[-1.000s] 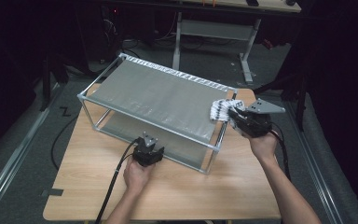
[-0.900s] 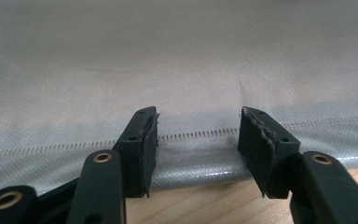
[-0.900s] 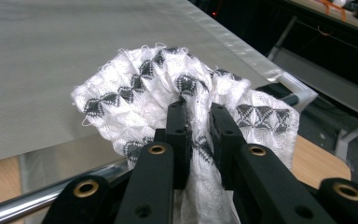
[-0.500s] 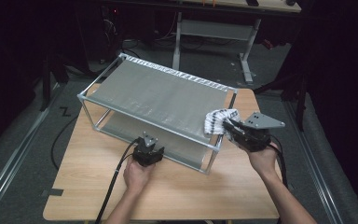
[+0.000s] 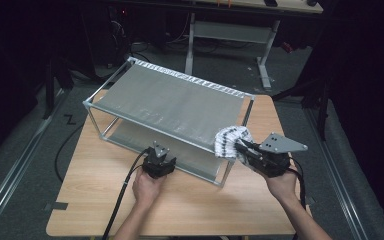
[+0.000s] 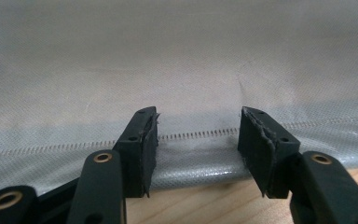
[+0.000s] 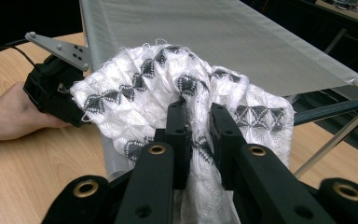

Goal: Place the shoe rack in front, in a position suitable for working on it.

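It looks like a lab or test room, dimly lit. A plain wooden table (image 5: 190,200) stands alone on grey carpet (image 5: 25,150), cables (image 5: 65,145) trailing across the floor at nine o'clock. At twelve o'clock sits a metal-legged workbench (image 5: 230,30) with wiring beneath it, and dark equipment stands at ten o'clock.

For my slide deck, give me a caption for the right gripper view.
Right tool pinching a white, black-patterned cloth before the grey mesh rack.

I see a light wooden table (image 5: 95,200) carrying a two-tier metal-framed rack (image 5: 170,107) with grey mesh shelves, set toward its far side.
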`<state>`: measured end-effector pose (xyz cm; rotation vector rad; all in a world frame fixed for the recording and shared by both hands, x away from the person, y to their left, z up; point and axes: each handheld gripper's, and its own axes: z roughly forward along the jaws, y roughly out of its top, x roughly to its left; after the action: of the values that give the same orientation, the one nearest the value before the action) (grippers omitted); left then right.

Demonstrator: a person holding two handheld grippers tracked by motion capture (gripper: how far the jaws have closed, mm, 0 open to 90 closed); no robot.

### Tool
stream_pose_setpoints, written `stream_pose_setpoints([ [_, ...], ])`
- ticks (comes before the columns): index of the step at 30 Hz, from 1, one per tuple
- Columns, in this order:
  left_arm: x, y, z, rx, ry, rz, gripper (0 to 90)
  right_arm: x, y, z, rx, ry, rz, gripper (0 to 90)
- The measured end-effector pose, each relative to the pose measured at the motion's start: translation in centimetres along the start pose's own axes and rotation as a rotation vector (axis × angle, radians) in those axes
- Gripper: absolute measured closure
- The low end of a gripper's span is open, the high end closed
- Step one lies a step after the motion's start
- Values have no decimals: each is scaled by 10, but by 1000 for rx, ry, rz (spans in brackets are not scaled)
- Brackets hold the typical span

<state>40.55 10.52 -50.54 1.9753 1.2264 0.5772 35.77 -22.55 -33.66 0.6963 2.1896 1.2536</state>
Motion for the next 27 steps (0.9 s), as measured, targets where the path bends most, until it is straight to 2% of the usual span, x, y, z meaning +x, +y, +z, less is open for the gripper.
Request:
stream_pose_setpoints([
  [6, 0, 0, 0, 1, 0, -1, 474, -1, 1, 1, 5, -3, 1, 808],
  [11, 0, 0, 0, 1, 0, 0, 474, -9, 1, 6, 8, -21, 16, 808],
  [18, 0, 0, 0, 0, -1, -2, 474, -36, 4, 21, 23, -82, 59, 807],
  [21, 0, 0, 0, 0, 0, -2, 474, -48, 7, 29, 34, -120, 64, 807],
  [25, 0, 0, 0, 2, 1, 4, 474, -65, 9, 40, 49, -158, 99, 807],
  [27, 0, 0, 0, 2, 0, 4, 475, -73, 11, 45, 60, -184, 98, 807],
])
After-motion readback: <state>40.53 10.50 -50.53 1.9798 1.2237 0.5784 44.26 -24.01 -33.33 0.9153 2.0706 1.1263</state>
